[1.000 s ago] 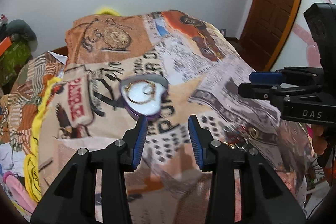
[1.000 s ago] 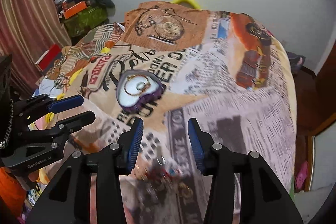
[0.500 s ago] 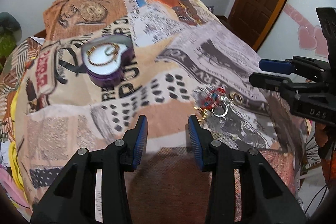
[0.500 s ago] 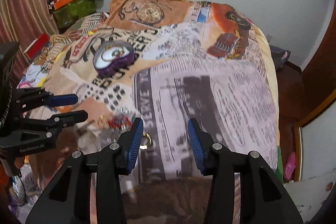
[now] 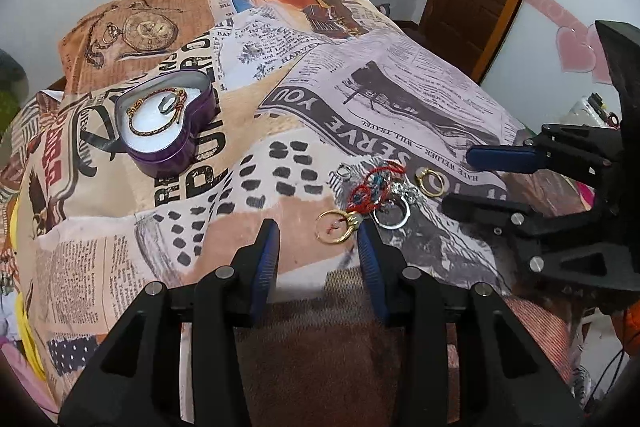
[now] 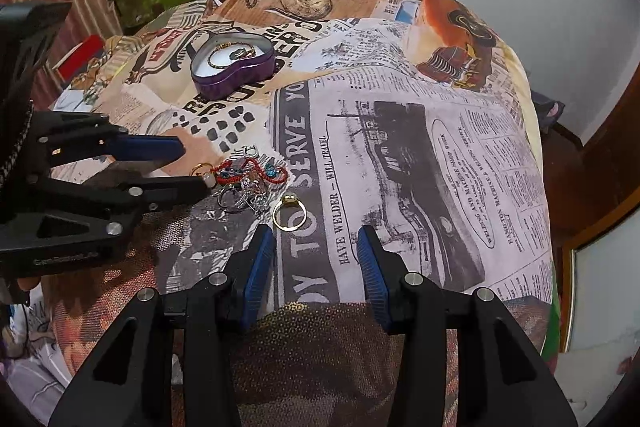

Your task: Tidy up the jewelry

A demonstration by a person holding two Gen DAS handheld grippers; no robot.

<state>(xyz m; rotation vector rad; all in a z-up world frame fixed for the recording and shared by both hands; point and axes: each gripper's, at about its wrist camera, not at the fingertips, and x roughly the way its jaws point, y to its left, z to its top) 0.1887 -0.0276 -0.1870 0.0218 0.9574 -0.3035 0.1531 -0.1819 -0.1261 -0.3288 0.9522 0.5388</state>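
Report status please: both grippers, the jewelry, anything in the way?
Left gripper and right gripper: jaws open, empty. Jewelry pile loose on blanket; heart tin holds a gold chain. Nothing in the way.

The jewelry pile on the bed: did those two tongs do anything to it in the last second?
No. Both tongs, left and right, dropped toward the pile of rings and red cord, jaws open and empty. Nothing was picked up. The purple heart tin and its bracelet stayed put.
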